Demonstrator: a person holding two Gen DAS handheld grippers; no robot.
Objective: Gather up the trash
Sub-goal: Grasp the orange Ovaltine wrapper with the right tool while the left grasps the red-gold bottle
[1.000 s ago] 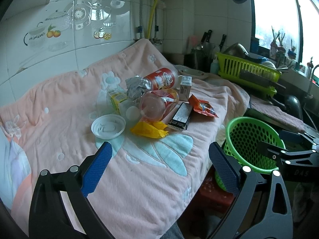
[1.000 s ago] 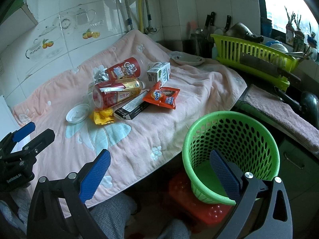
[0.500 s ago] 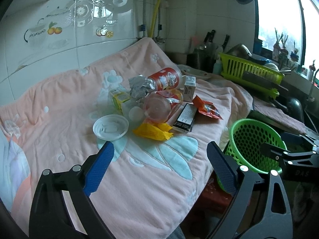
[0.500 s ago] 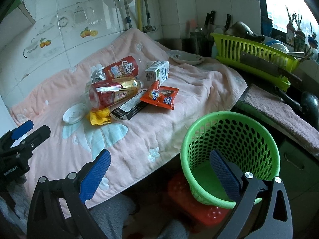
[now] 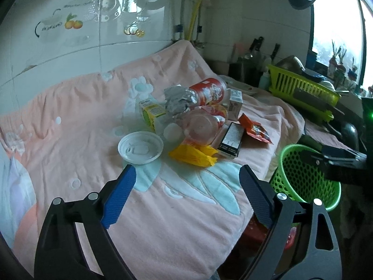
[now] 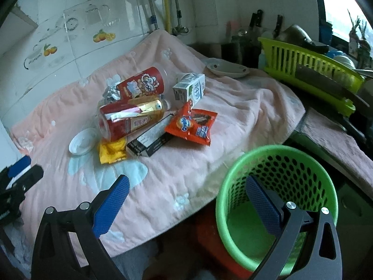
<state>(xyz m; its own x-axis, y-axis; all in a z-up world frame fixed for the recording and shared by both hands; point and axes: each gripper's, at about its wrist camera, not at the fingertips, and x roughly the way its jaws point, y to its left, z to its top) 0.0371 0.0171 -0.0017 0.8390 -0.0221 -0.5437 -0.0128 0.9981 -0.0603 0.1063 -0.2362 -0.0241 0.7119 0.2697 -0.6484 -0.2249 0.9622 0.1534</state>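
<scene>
While closing, left gripper point(image 5: 186, 193) empty, blanket point(image 5: 163, 221) edge beside basket point(image 5: 303, 182)

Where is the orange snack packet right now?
In the right wrist view, the orange snack packet lies on the pink towel, between the milk carton and black box.

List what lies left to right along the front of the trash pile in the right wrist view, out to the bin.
white plastic lid → yellow wrapper → black box → orange snack packet → green basket
</scene>
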